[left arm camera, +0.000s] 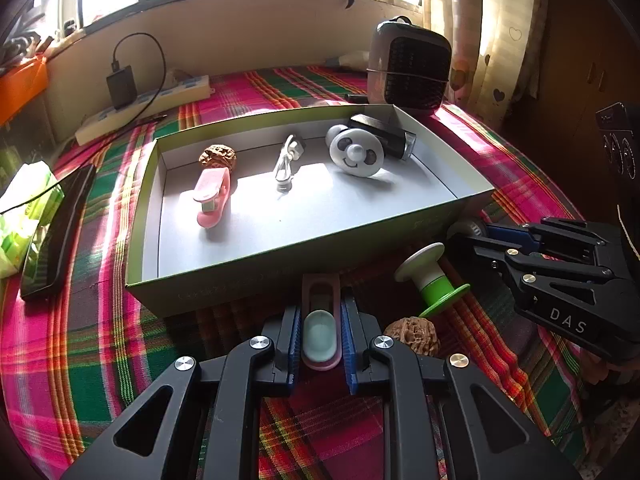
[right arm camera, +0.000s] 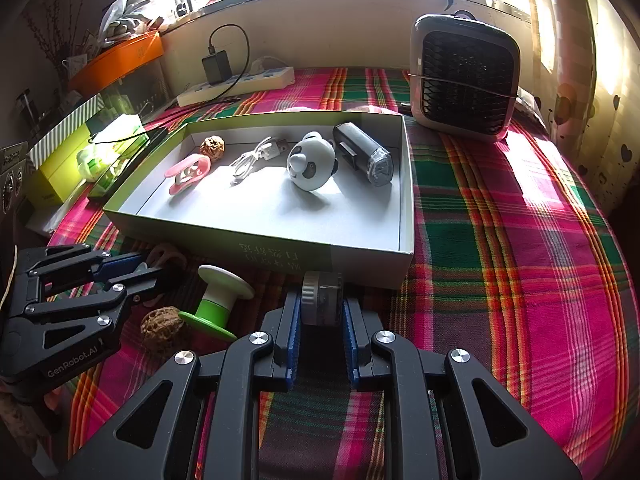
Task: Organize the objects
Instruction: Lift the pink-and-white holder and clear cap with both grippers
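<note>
Here, just near of the shallow green-sided cardboard box, the left gripper clamps a light, stiff pink plastic clip across its narrow sides, while the right gripper pinches a small, hard, slippery-looking ribbed dark cylinder.

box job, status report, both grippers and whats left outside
Left gripper shut on pink clip. Right gripper shut on small cylinder. Spool, walnut outside box. Path clear.

hidden: cylinder lower end behind fingers | clip sides covered by fingers
</note>
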`<control>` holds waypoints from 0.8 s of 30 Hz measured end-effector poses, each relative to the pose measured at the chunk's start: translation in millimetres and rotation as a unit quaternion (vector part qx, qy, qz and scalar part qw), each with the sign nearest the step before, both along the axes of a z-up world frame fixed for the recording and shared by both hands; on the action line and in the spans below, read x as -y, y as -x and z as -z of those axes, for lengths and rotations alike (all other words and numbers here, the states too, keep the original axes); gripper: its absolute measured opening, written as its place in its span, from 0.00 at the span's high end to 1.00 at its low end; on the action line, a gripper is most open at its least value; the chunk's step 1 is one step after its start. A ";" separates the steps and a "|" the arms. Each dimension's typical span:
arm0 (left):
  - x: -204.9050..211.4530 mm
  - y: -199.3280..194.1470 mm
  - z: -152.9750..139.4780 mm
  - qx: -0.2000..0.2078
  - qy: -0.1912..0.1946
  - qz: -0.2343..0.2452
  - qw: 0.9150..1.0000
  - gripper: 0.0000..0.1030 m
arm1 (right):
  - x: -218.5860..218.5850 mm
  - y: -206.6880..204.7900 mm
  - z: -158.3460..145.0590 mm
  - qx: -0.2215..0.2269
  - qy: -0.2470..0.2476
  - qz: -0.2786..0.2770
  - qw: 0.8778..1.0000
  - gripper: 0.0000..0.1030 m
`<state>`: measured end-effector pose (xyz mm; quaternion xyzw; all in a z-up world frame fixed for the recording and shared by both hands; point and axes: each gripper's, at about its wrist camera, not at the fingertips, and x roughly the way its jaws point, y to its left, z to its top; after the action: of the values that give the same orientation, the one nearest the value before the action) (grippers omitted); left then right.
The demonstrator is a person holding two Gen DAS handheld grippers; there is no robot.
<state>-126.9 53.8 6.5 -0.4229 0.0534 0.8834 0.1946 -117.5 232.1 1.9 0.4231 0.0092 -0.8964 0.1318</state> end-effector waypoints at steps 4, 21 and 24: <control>0.9 -1.6 0.2 -0.003 0.001 -0.005 1.000 0.85 | 1.0 -0.1 0.5 0.000 -0.001 0.000 1.000 0.81; 2.6 -1.3 0.1 -0.002 -0.003 -0.006 1.000 0.85 | 2.0 -0.8 0.8 -0.001 -0.005 0.000 1.000 0.81; 2.6 -1.5 0.3 -0.002 -0.003 -0.006 1.000 0.85 | 2.2 -0.8 0.8 -0.001 -0.005 0.000 1.000 0.81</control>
<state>-125.4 51.2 6.3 -0.4208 0.0487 0.8857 0.1900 -116.7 229.9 1.2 0.4230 0.0142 -0.8967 0.1299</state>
